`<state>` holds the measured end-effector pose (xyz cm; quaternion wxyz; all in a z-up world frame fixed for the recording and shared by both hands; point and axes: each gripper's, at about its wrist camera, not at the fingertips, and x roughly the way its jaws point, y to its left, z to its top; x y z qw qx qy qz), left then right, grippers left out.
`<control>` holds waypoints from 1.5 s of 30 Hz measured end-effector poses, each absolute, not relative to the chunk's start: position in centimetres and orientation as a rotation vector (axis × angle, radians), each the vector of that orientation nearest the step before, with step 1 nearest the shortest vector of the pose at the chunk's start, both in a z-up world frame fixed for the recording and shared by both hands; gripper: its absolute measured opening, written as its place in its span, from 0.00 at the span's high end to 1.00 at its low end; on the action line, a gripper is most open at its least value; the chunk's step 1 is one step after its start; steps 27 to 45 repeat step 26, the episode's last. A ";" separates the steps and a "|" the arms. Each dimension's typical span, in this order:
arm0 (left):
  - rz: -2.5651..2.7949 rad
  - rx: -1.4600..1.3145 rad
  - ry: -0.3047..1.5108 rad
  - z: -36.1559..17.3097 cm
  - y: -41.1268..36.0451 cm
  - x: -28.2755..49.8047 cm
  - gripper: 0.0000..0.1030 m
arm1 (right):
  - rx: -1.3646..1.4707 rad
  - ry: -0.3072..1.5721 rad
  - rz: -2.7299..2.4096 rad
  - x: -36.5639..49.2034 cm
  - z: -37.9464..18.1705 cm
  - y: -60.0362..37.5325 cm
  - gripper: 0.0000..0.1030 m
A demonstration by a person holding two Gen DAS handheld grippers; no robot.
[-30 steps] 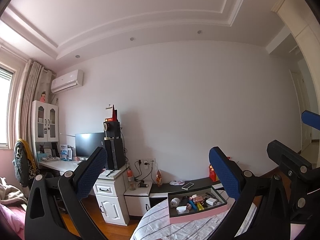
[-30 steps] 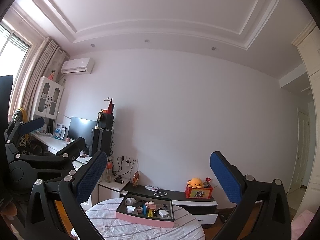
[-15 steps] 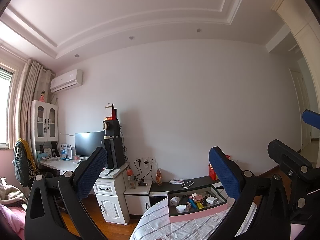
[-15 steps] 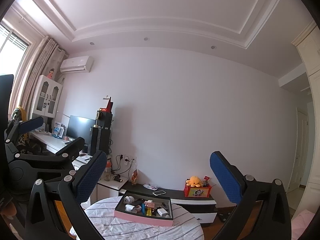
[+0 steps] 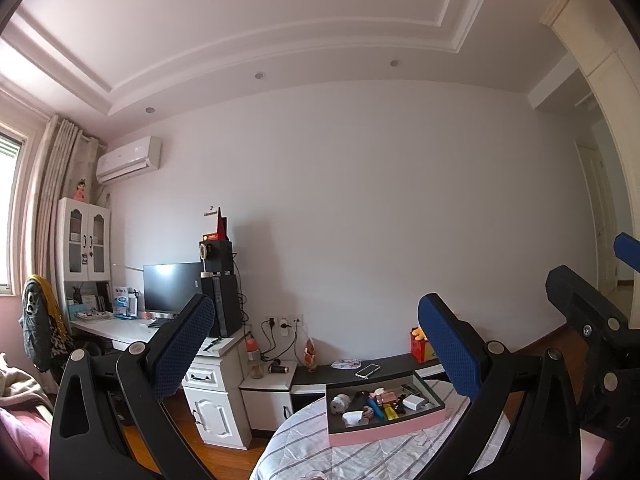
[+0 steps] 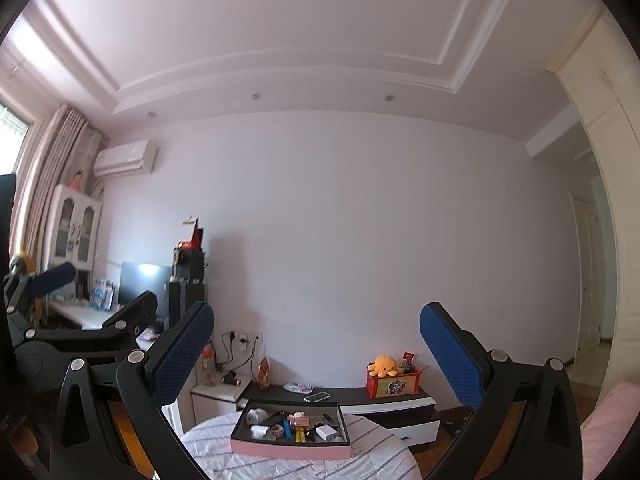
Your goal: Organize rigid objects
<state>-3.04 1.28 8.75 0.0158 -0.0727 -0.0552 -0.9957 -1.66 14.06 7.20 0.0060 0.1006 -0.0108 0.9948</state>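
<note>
Curtains (image 5: 60, 184) in pleated folds at the far left of the left wrist view, then a white glass-door cabinet (image 5: 83, 250) and a desk with a dark monitor (image 5: 172, 287). Left gripper (image 5: 316, 344) across the lower frame, jaws spread wide, nothing between the blue dimpled pads (image 5: 182, 350), a broad gap of plain wall showing through. Pink-walled tray (image 5: 384, 426) at lower centre-right, rectangular, dark inside, filled with small rigid items (image 5: 378, 400), sitting on a round table under a striped grey-white cloth (image 5: 360, 454); tray's near edge well inside the table rim, bare cloth in front of it. Low dark cabinet (image 5: 396, 364) behind with a phone (image 5: 367, 370) lying flat.

Right wrist view: black linkages of the other tool at lower left, then right gripper (image 6: 316, 350) equally wide apart and holding nothing. Same tray (image 6: 290, 450) low and central between the pads, below their tips, well apart from both. Red box (image 6: 394, 385) with an orange plush octopus (image 6: 383, 364) right of it on the low cabinet. Open doorway (image 6: 592, 288) at the right edge.
</note>
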 end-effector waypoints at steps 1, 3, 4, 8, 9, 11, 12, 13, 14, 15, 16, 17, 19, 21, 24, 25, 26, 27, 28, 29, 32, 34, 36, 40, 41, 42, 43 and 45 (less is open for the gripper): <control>-3.096 -0.223 -0.177 8.7 1.4 -3.1 0.00 | 0.308 -0.030 3.115 -1.8 7.2 14.1 0.00; -3.091 -0.218 -0.184 8.6 1.6 -3.2 0.00 | 0.303 -0.028 3.115 -1.9 7.2 14.1 0.00; -3.090 -0.217 -0.186 8.6 1.6 -3.3 0.00 | 0.299 -0.027 3.115 -2.0 7.2 14.1 0.00; -3.091 -0.219 -0.178 8.4 1.7 -3.3 0.00 | 0.284 -0.031 3.117 -2.2 7.3 14.0 0.00; -3.092 -0.219 -0.174 8.4 1.7 -3.3 0.00 | 0.283 -0.032 3.116 -2.2 7.3 14.0 0.00; -3.097 -0.212 -0.173 8.5 1.8 -3.5 0.00 | 0.283 -0.039 3.114 -2.1 7.4 14.0 0.00; -3.096 -0.218 -0.170 8.6 1.8 -3.5 0.00 | 0.286 -0.039 3.113 -2.1 7.4 13.9 0.00; -3.094 -0.224 -0.170 8.6 1.8 -3.5 0.00 | 0.285 -0.039 3.113 -2.1 7.4 13.9 0.00; -3.093 -0.231 -0.169 8.6 1.9 -3.5 0.00 | 0.284 -0.041 3.115 -2.1 7.5 13.9 0.00; -3.094 -0.235 -0.164 8.6 1.8 -3.4 0.00 | 0.288 -0.040 3.115 -2.1 7.4 13.9 0.00; -3.096 -0.242 -0.164 8.6 1.8 -3.4 0.00 | 0.290 -0.040 3.115 -2.0 7.4 13.9 0.00; -3.095 -0.257 -0.164 8.5 1.8 -3.3 0.00 | 0.291 -0.040 3.116 -2.0 7.4 13.9 0.00; -3.094 -0.255 -0.167 8.6 1.8 -3.3 0.00 | 0.289 -0.044 3.114 -2.0 7.3 13.9 0.00; -3.095 -0.259 -0.166 8.5 1.8 -3.4 0.00 | 0.286 -0.044 3.115 -2.0 7.3 13.9 0.00; -3.097 -0.249 -0.165 8.5 1.8 -3.6 0.00 | 0.276 -0.043 3.118 -2.1 7.3 13.9 0.00; -3.097 -0.244 -0.167 8.5 1.8 -3.7 0.00 | 0.274 -0.043 3.117 -2.1 7.3 13.9 0.00; -3.098 -0.238 -0.168 8.5 1.8 -3.7 0.00 | 0.270 -0.046 3.116 -2.1 7.3 13.8 0.00; -3.098 -0.238 -0.168 8.5 1.8 -3.7 0.00 | 0.270 -0.046 3.116 -2.1 7.3 13.8 0.00; -3.098 -0.238 -0.168 8.5 1.8 -3.7 0.00 | 0.270 -0.046 3.116 -2.1 7.3 13.8 0.00; -3.098 -0.238 -0.168 8.5 1.8 -3.7 0.00 | 0.270 -0.046 3.116 -2.1 7.3 13.8 0.00; -3.098 -0.238 -0.168 8.5 1.8 -3.7 0.00 | 0.270 -0.046 3.116 -2.1 7.3 13.8 0.00; -3.098 -0.238 -0.168 8.5 1.8 -3.7 0.00 | 0.270 -0.046 3.116 -2.1 7.3 13.8 0.00; -3.098 -0.238 -0.168 8.5 1.8 -3.7 0.00 | 0.270 -0.046 3.116 -2.1 7.3 13.8 0.00; -3.098 -0.238 -0.168 8.5 1.8 -3.7 0.00 | 0.270 -0.046 3.116 -2.1 7.3 13.8 0.00; -3.098 -0.238 -0.168 8.5 1.8 -3.7 0.00 | 0.270 -0.046 3.116 -2.1 7.3 13.8 0.00; -3.098 -0.238 -0.168 8.5 1.8 -3.7 0.00 | 0.270 -0.046 3.116 -2.1 7.3 13.8 0.00; -3.098 -0.238 -0.168 8.5 1.8 -3.7 0.00 | 0.270 -0.046 3.116 -2.1 7.3 13.8 0.00; -3.098 -0.238 -0.168 8.5 1.8 -3.7 0.00 | 0.270 -0.046 3.116 -2.1 7.3 13.8 0.00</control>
